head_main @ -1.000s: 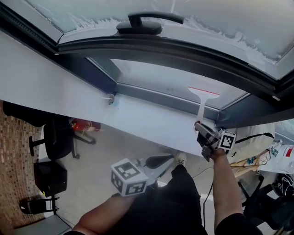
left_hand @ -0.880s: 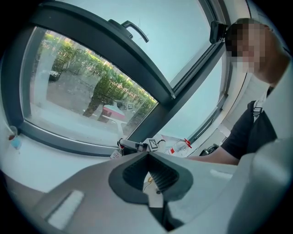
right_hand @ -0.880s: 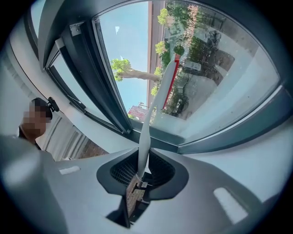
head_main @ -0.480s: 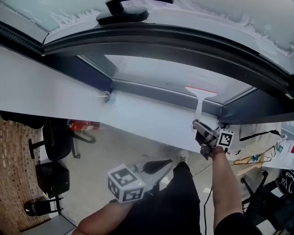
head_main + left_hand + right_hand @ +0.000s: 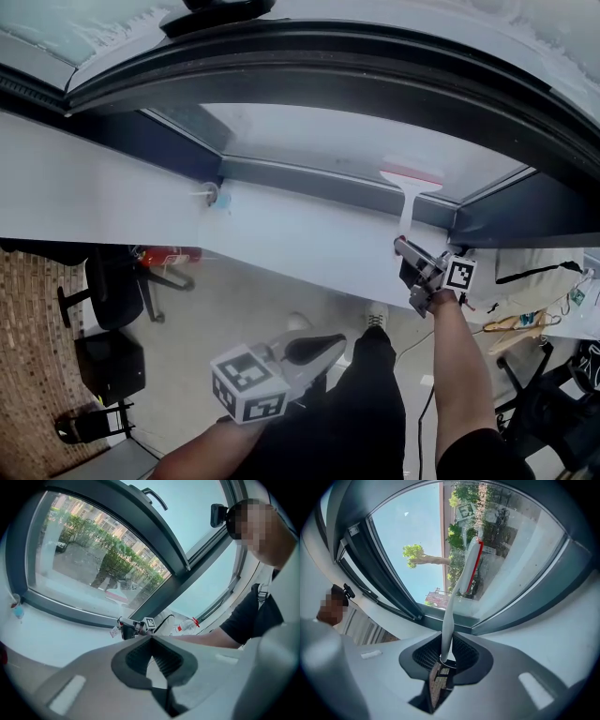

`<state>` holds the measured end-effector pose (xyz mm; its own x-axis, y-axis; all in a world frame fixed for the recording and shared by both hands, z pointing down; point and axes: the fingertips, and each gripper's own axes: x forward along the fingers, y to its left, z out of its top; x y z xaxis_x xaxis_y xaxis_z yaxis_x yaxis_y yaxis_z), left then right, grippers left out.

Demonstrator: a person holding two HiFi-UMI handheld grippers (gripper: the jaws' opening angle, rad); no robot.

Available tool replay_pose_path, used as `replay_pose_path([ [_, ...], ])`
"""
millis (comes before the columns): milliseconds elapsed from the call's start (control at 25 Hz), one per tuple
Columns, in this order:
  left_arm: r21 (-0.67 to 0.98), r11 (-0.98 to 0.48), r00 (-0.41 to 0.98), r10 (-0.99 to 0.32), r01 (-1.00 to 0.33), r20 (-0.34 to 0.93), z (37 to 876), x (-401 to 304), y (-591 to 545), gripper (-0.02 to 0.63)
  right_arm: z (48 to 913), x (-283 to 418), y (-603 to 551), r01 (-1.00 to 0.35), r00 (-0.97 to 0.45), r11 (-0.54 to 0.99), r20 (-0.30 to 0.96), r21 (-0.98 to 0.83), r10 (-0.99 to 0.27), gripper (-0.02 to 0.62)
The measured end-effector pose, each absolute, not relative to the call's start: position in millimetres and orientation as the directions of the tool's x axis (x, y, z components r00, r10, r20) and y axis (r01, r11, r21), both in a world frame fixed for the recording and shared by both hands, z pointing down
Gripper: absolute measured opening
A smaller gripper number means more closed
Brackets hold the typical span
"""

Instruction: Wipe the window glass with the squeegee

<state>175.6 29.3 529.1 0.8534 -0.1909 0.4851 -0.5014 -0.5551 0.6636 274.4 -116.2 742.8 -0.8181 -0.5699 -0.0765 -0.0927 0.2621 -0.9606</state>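
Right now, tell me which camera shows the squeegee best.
The right gripper view: the squeegee fills the middle, handle clamped in the right gripper, red-edged blade at the window glass. The head view shows it small; the left gripper view, only a distant speck.

Bright daylight thru window glass (image 5: 375,141); strong fisheye bending, dark vignetted corners.

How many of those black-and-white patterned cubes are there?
2. One marker cube rides the left gripper, low over the floor; the other rides the right gripper, holding the squeegee at the window sill. None seems hidden.
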Motion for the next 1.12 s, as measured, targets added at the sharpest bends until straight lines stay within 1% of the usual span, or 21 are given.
replay_pose_path([
  [240,0.673,-0.529,0.843,-0.178,-0.517,0.507,544.1,166.8,29.7,0.0,764.9,267.4,-120.9,-0.073,-0.814,0.224,-0.071,-0.972,-0.576,0.091],
  [720,0.674,-0.503,0.83,-0.187,-0.541,0.526,556.5,153.9,29.2,0.0,818.6,268.3,-126.3,-0.096,-0.812,0.14,-0.004,-0.986,-0.584,0.091],
  [1120,0.671,-0.483,0.816,-0.194,-0.563,0.545,565.9,143.5,30.5,0.0,849.9,260.2,-122.1,-0.096,-0.816,0.1,0.021,-0.99,-0.578,0.091],
])
